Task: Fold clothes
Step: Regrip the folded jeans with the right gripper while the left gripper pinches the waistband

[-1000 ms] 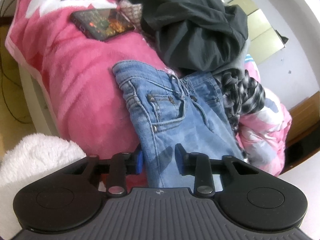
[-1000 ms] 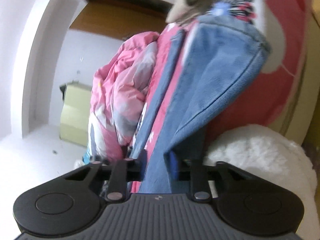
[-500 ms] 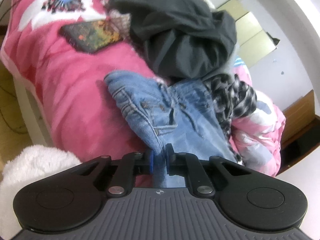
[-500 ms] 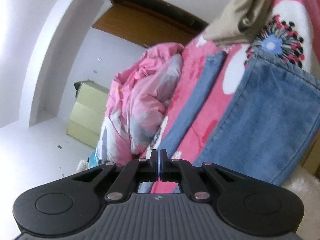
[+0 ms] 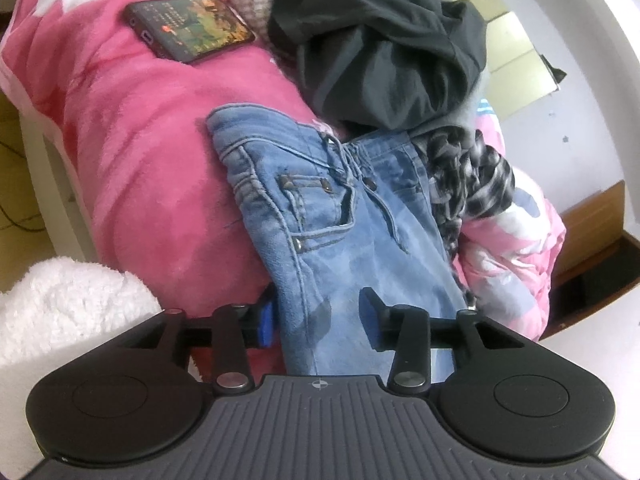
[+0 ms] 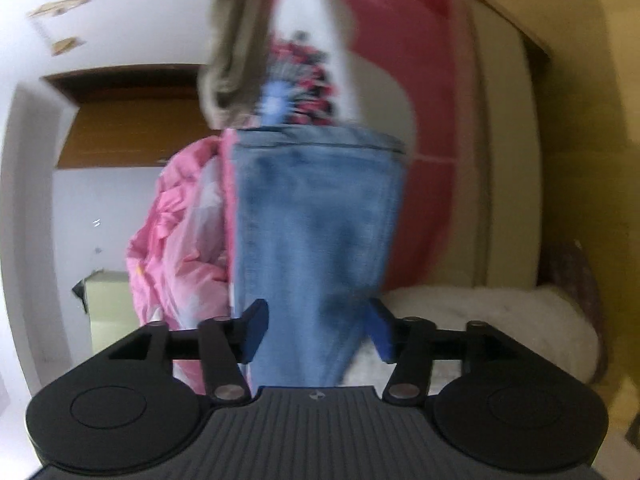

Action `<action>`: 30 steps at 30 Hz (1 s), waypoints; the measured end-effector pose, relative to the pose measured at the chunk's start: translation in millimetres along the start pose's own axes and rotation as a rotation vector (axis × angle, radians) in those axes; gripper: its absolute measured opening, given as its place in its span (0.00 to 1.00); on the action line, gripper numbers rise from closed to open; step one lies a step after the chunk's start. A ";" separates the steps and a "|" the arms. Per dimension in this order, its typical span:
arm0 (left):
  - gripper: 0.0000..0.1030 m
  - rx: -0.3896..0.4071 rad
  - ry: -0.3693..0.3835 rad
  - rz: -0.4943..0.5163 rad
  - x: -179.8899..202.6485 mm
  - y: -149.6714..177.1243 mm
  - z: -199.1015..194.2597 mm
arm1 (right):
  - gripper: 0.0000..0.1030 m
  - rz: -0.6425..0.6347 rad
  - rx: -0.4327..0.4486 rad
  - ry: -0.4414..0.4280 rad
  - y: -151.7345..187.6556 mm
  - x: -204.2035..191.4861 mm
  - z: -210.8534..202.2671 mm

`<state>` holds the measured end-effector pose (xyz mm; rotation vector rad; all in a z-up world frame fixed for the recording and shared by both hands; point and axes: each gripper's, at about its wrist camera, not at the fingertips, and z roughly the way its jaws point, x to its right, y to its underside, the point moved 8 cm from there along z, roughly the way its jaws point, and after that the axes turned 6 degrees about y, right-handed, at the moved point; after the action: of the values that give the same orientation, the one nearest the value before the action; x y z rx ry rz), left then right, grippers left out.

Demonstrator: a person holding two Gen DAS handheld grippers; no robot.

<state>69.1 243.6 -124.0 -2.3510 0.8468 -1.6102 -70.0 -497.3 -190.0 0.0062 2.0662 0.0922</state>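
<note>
My left gripper (image 5: 318, 322) has just been opening; its fingers stand spread, the jeans (image 5: 332, 240) between them but unpinched. The jeans lie flat on the pink blanket (image 5: 132, 152) at frame centre, waistband toward the dark garment (image 5: 384, 40) piled upper right. My right gripper (image 6: 316, 330) has also just been opening, fingers apart around the leg end (image 6: 316, 220), blurred. I judge the jeans merely laid out: folding them remains, and the pile looks untouched.
</note>
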 end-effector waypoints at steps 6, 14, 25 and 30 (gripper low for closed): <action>0.46 -0.004 -0.003 -0.003 0.4 1.4 -1.1 | 0.57 0.071 0.003 -0.006 -6.5 15.8 9.0; 0.46 -0.001 -0.011 0.005 0.1 1.7 -1.2 | 0.50 -0.017 -0.036 -0.163 4.2 -20.7 16.5; 0.45 0.020 -0.013 0.013 -2.0 1.4 -1.0 | 0.31 -0.291 -0.113 -0.009 46.2 -54.0 31.9; 0.29 0.048 -0.037 0.046 -2.4 1.2 -1.8 | 0.10 -0.356 -0.085 0.008 51.1 -65.7 34.0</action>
<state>66.5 244.2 -125.7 -2.3037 0.8397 -1.5471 -10.6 -447.1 -145.1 -0.4131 2.0386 -0.0404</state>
